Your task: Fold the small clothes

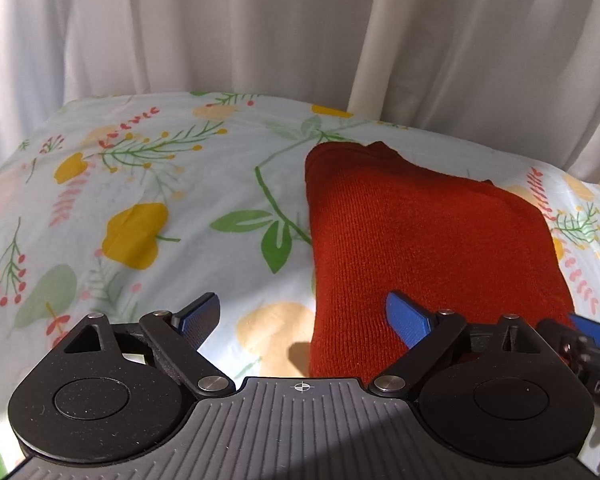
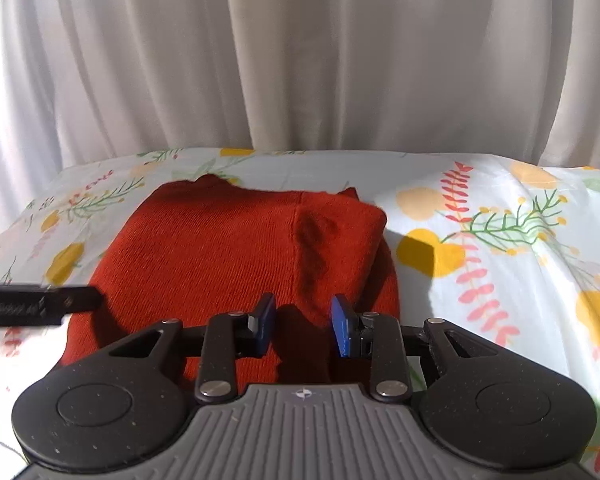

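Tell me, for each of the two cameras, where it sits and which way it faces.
Left wrist: rides on the left gripper, angled down over the floral sheet toward the white curtain; its own wide-open blue fingers show, and the right gripper enters at the right edge.
Right wrist: rides on the right gripper, facing the same way; its fingers, narrowly apart, hover over the red knit garment, and the left gripper enters at the left.
Shared: garment, sheet, curtain.

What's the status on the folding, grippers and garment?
Left gripper open wide, holding nothing. Right gripper partly open, empty, over the garment's near edge. Red knit garment lies folded on the floral sheet. Nothing in the way.
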`<state>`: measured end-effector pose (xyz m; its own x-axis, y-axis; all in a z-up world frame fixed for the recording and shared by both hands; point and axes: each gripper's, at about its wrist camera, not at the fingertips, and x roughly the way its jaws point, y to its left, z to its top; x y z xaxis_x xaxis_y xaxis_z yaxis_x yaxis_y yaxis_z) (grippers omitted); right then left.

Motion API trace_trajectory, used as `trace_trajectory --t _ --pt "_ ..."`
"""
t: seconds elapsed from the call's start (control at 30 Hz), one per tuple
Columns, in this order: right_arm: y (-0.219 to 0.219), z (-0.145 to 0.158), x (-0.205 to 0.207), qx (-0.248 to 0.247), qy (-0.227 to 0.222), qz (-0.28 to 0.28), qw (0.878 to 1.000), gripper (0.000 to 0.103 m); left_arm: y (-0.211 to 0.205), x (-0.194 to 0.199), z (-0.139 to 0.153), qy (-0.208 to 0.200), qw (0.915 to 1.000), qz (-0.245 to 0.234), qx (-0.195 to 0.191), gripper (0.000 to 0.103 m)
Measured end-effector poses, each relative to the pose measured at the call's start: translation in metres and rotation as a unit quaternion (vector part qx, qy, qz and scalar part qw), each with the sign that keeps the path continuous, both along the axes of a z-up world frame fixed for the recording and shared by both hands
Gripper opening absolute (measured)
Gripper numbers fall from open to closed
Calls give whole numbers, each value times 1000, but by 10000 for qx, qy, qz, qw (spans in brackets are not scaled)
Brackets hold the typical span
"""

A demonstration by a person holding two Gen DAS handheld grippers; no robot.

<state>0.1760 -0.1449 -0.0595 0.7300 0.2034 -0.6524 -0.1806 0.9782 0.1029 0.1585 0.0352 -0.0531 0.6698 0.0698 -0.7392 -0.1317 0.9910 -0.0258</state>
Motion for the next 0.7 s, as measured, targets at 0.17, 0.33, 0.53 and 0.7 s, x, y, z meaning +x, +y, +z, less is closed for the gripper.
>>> trace_trajectory --t 0.17,0.33,0.53,0.7 --pt "-6 -14 0 60 139 -233 9996 35 -6 1 -8 -109 9999 -85 90 98" --pt "-1 -16 1 -190 6 -213 9996 46 -6 -11 -4 -98 10000 -3 12 98" --pt "-10 3 -30 2 601 -152 9981 68 -15 -47 -2 493 9986 -184 100 100" --pt "-11 -3 -63 151 1400 -108 9900 91 -22 -71 -8 869 9956 -140 331 100"
